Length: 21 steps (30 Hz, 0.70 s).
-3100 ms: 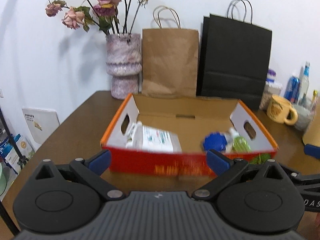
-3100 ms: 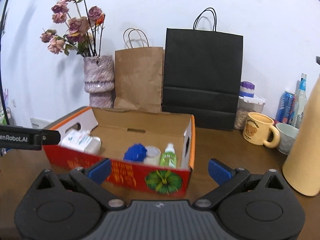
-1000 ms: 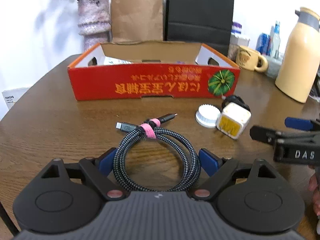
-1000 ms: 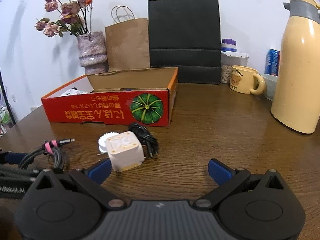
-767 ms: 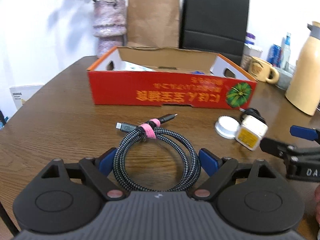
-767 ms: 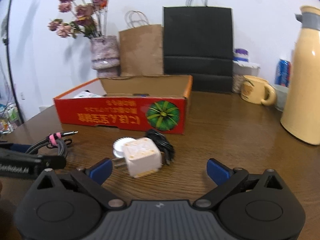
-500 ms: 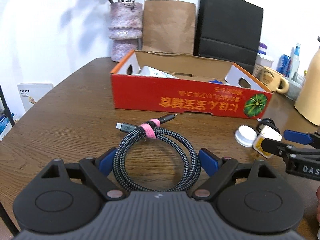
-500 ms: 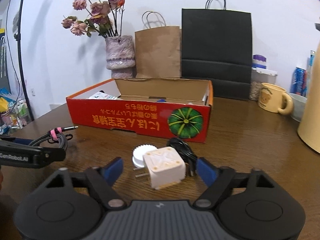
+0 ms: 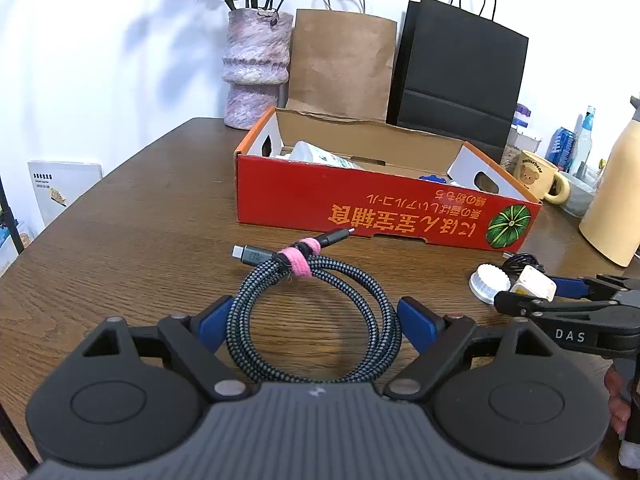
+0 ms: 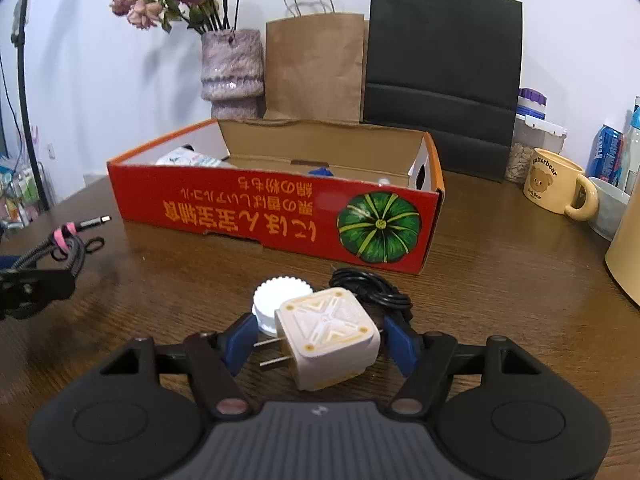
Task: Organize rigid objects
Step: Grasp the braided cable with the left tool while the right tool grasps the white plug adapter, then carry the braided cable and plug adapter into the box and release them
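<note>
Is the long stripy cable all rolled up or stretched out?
Rolled up. The braided cable lies in a round coil on the table, held together by a pink strap near its plugs.

coiled braided cable with pink strap, flat on the wooden table, white cube charger on its side, prongs pointing left, white ribbed cap touching behind it, open red cardboard box beyond, already holding items

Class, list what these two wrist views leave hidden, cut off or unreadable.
- Box contents: both views, mostly hidden by its red front wall.
- Black cord: right wrist view, partly behind the white charger.
- Thermos: left wrist view, cut by the right edge.
- Blue can label: too small.
</note>
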Available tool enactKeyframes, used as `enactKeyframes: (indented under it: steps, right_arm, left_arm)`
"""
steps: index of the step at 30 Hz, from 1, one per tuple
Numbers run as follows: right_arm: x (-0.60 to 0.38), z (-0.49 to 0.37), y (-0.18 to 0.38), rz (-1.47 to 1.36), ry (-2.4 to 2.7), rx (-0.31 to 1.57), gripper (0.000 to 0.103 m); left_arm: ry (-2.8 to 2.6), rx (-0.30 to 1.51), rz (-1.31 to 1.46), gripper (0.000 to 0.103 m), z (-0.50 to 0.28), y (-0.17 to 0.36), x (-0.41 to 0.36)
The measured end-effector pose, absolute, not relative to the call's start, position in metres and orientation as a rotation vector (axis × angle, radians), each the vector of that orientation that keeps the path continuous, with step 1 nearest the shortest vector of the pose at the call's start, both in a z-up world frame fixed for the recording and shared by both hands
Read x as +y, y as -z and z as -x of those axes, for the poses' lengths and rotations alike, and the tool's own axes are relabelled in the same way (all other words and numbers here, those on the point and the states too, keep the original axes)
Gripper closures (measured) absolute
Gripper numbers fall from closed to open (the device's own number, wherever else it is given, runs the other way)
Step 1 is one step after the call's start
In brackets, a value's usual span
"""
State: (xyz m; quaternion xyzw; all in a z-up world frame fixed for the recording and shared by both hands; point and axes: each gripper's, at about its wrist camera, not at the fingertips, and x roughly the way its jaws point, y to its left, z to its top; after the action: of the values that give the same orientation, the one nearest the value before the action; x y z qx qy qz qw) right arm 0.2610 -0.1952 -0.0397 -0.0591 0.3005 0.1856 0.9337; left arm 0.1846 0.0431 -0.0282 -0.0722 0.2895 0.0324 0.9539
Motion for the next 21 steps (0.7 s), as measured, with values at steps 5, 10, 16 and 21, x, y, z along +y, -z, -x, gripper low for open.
enactKeyframes:
  steps: [5, 10, 16, 21]
  right_arm:
    - [-0.188, -0.253, 0.040, 0.169, -0.390, 0.601, 0.035]
    - [-0.183, -0.241, 0.039, 0.180, -0.397, 0.591, 0.035]
    - [-0.188, -0.230, 0.034, 0.145, -0.380, 0.549, 0.035]
    - [-0.195, -0.225, 0.029, 0.110, -0.359, 0.511, 0.035]
  left_arm:
    - [-0.063, 0.588, 0.146, 0.015, -0.184, 0.029, 0.043]
    - [-0.061, 0.583, 0.144, 0.015, -0.184, 0.029, 0.042]
    - [-0.064, 0.577, 0.138, 0.015, -0.182, 0.029, 0.041]
    - [-0.069, 0.579, 0.134, 0.015, -0.182, 0.028, 0.040]
